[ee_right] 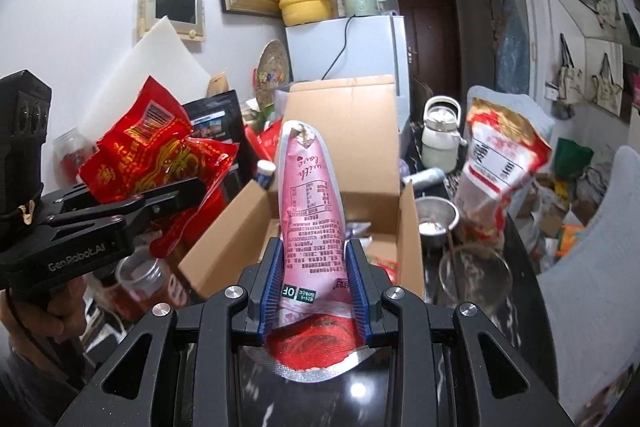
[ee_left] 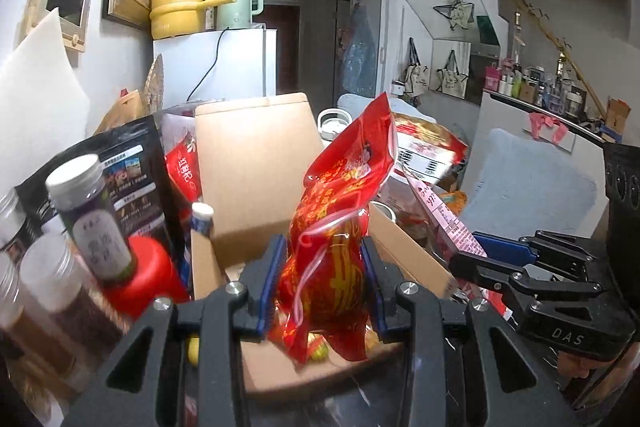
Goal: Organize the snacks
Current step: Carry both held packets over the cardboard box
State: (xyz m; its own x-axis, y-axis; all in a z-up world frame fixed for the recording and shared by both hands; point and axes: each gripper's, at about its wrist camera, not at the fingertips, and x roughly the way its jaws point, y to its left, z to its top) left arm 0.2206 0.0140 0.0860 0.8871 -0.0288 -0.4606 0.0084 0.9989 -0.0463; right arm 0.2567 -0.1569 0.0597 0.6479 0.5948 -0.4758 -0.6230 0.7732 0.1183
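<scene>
Snack bags upright over the cardboard box [ee_left: 256, 163]: left tongs [ee_left: 324, 263] grip red bag [ee_left: 340, 211], right tongs [ee_right: 314, 267] pink pouch [ee_right: 310, 195].

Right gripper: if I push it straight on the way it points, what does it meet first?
Probably the open cardboard box. The right gripper, shut on the pink pouch, points into the box, so the pouch tip would likely meet its upright back flap first; depth is unclear.

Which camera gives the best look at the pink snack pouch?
The right wrist view: the pink pouch stands upright between the right gripper pads, its printed label facing the camera. The left wrist view shows only a pink sliver of it, edge-on, beyond the red bag.
</scene>
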